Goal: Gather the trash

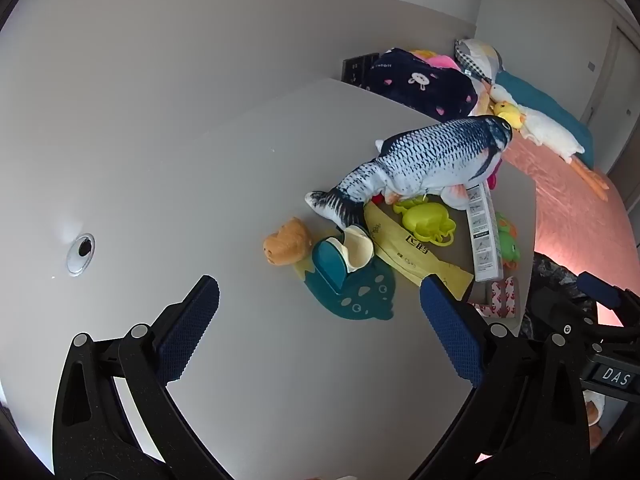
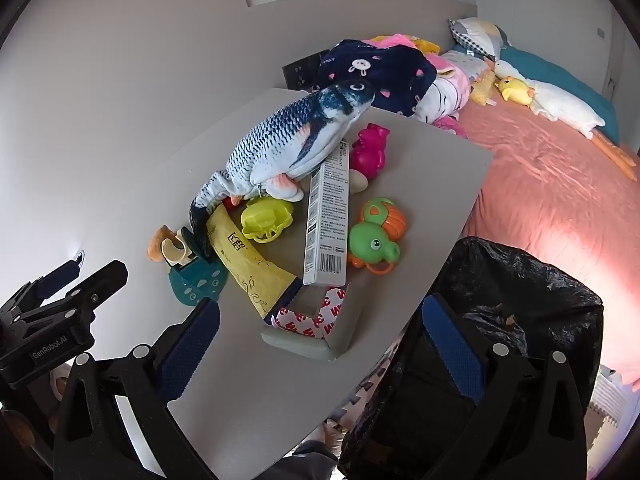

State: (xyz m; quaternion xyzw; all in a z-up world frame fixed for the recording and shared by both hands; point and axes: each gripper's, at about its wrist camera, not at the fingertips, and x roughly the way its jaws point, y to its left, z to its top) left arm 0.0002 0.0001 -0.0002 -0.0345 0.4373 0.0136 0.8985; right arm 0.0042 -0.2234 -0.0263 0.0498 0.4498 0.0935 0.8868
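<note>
Both grippers hover with fingers spread wide and nothing between them: the left gripper (image 1: 320,320) above bare grey table (image 1: 240,380), the right gripper (image 2: 320,336) straddling the table's edge and a bin lined with a crinkled black trash bag (image 2: 520,300). Nearest the right gripper lies the likely first pick, a torn-open grey cardboard box (image 2: 308,332) with red-printed white lining, its flap standing up. Pinching that stiff flap or the flattened end wall, then swinging right over the bag mouth, looks the cleanest route (the bin sits just beside the table). Behind it a long white carton (image 2: 326,216) leans across the pile, touching a glossy yellow pouch (image 2: 248,264), both light, slippery packaging best gripped across their narrow width. Toys crowd them: a lime plastic mould (image 2: 266,216), a green and orange plastic turtle (image 2: 374,240), a teal fish-shaped toy (image 1: 352,284) and a plush carp (image 2: 296,140) draped over the carton's far end. Beyond, a pink bedspread (image 2: 540,184).
</note>
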